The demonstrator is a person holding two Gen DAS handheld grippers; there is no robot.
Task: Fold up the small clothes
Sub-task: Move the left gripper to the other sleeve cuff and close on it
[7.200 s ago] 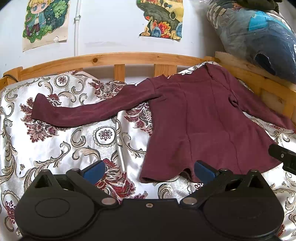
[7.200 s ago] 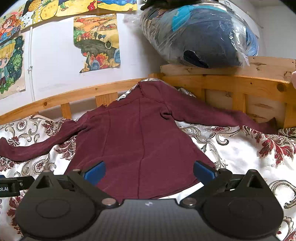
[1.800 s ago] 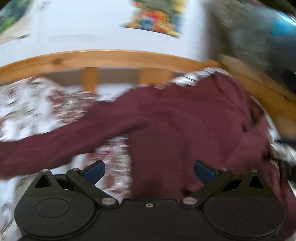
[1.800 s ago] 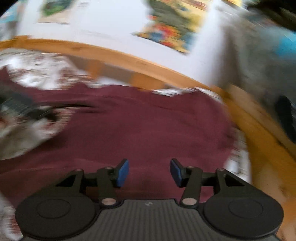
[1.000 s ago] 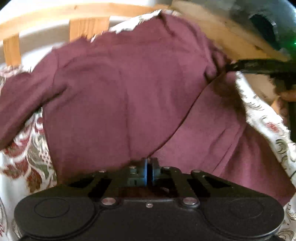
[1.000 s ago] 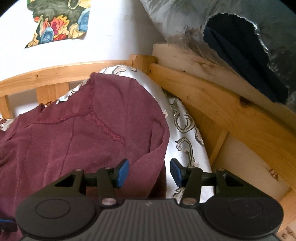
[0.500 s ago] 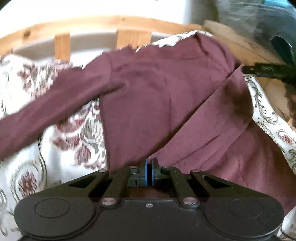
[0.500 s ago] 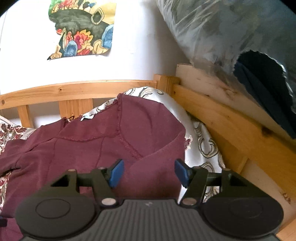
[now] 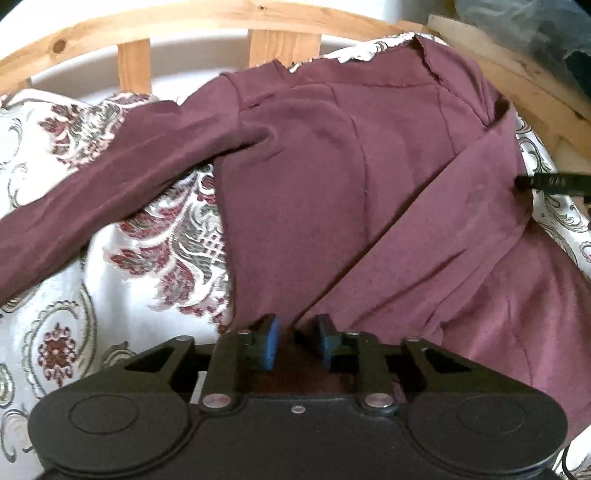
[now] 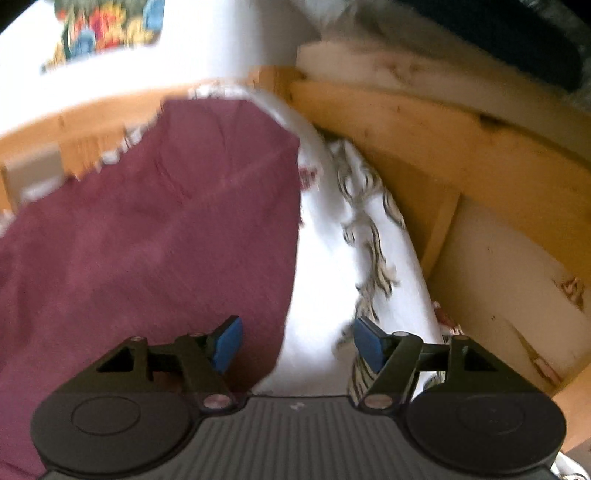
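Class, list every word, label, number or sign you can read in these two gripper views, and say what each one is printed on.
No text can be read.
White marking on the right gripper, at the left view's right edge: too blurred to read.
Small pale mark on the right gripper's grey body: illegible.
Wall poster: motion-blurred; no letters can be made out.

Left gripper (image 9: 295, 345): black plastic body, two round discs, silver screws, blue pads (image 9: 271, 345).
Right gripper (image 10: 297, 345): black linkage arms, ribbed grey centre panel, silver screws, blue pads (image 10: 227, 343).
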